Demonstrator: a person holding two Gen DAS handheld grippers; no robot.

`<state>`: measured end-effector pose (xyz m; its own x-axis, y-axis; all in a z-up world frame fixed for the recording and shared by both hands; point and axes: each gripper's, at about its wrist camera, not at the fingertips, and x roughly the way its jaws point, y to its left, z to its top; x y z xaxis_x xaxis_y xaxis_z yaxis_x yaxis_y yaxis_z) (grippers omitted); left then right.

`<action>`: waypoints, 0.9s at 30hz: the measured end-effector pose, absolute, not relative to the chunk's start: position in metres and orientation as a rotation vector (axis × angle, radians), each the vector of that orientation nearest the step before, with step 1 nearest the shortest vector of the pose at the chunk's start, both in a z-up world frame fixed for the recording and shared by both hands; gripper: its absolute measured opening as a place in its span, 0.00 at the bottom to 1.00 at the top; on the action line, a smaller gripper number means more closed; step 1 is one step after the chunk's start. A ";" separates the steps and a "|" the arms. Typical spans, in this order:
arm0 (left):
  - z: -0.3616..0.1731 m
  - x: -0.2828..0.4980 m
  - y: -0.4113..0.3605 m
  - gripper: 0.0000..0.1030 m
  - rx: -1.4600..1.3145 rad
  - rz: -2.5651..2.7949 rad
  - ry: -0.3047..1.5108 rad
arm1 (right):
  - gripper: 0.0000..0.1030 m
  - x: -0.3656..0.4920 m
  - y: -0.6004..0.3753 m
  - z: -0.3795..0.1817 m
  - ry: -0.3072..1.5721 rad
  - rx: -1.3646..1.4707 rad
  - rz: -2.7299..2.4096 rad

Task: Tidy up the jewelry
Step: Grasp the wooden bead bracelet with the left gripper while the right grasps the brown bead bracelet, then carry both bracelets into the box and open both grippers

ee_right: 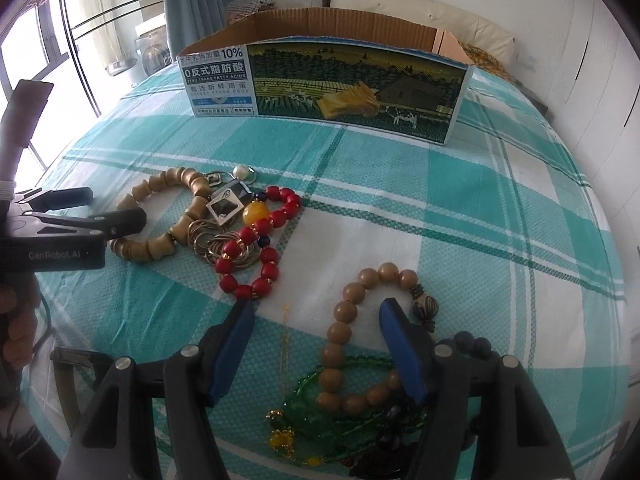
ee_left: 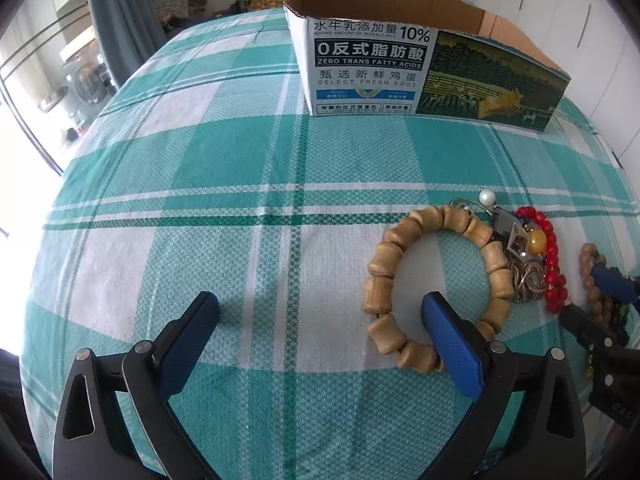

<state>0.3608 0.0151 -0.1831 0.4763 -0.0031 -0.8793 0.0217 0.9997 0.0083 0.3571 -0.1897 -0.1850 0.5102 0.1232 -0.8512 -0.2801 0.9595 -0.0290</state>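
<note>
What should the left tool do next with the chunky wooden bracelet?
Probably shift right and lower, then close. The left tool is open, and only its right finger sits inside the wooden bracelet; the beads still lie flat on the cloth.

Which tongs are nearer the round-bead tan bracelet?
Right. The right tongs are open astride the round-bead tan bracelet, one finger inside its loop. The left tongs are open over at the wooden barrel-bead bracelet, well to the left.
</note>
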 end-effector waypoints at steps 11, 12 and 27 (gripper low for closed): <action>-0.165 0.336 -0.012 0.12 0.010 -0.127 1.011 | 0.12 0.358 -0.207 -0.176 1.011 -0.096 0.263; -0.163 0.334 -0.008 0.12 -0.021 -0.136 1.003 | 0.12 0.357 -0.209 -0.173 1.002 -0.084 0.261; -0.094 0.310 0.037 0.12 -0.242 -0.202 0.860 | 0.12 0.336 -0.239 -0.092 0.857 0.146 0.349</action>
<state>0.3105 0.0372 -0.0945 0.6365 -0.2716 -0.7219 0.0780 0.9538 -0.2901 0.3356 -0.2394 -0.0923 0.6024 0.3581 -0.7134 -0.2419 0.9336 0.2644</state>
